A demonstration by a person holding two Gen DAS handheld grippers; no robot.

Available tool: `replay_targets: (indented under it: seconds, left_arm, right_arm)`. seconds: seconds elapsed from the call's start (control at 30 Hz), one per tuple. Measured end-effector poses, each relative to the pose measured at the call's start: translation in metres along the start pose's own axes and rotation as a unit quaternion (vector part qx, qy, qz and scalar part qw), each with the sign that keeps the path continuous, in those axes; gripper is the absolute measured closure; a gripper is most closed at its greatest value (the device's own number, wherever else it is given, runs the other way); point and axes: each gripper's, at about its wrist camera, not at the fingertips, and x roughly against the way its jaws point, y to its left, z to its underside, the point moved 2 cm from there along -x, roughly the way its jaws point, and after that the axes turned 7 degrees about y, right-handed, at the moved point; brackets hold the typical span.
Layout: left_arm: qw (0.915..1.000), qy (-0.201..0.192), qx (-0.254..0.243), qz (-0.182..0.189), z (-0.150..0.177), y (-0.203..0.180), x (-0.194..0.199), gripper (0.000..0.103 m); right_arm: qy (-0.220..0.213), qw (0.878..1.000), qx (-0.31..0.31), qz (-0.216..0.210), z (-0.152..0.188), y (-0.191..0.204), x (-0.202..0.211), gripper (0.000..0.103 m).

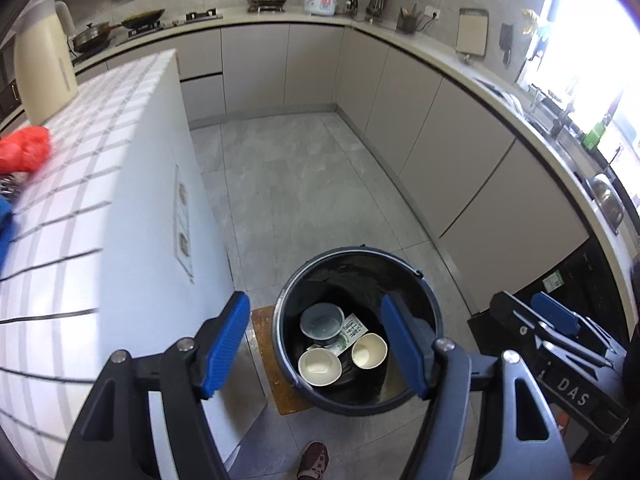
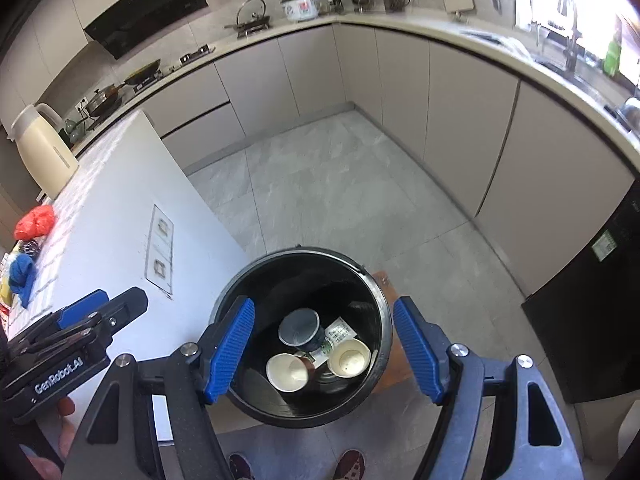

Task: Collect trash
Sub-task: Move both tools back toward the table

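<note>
A black trash bucket (image 1: 434,316) stands on the floor beside the white counter; it also shows in the right wrist view (image 2: 382,308). Inside lie two white paper cups (image 1: 320,366) (image 1: 369,350), a dark cup (image 1: 322,320) and a printed wrapper (image 1: 351,330). In the right wrist view the cups (image 2: 287,372) (image 2: 349,358), dark cup (image 2: 301,327) and wrapper (image 2: 339,332) show again. My left gripper (image 1: 320,346) is open and empty above the bucket. My right gripper (image 2: 324,350) is open and empty above it too. A red bag (image 1: 26,148) and blue cloth (image 2: 22,276) lie on the counter.
The white tiled counter (image 1: 100,220) is on the left with a cream kettle (image 1: 42,64). Beige cabinets (image 1: 460,152) ring the grey floor (image 1: 300,192). A black appliance (image 2: 592,308) stands at right. A wooden board (image 1: 276,368) lies under the bucket. The person's shoes (image 2: 348,464) are below.
</note>
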Motion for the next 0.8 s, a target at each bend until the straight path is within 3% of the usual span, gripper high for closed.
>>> replay_targets:
  seconds: [0.37, 0.8]
  left_arm:
    - [0.9987, -0.048, 0.010, -0.016, 0.002, 0.059, 0.067, 0.031]
    - [0.9873, -0.086, 0.098, -0.091, 0.022, 0.202, 0.118, 0.028]
  right_arm:
    - [-0.053, 0.998, 0.028, -0.009, 0.005, 0.085, 0.074, 0.025]
    - [-0.067, 0.988, 0.115, -0.081, 0.023, 0.257, 0.089, 0.024]
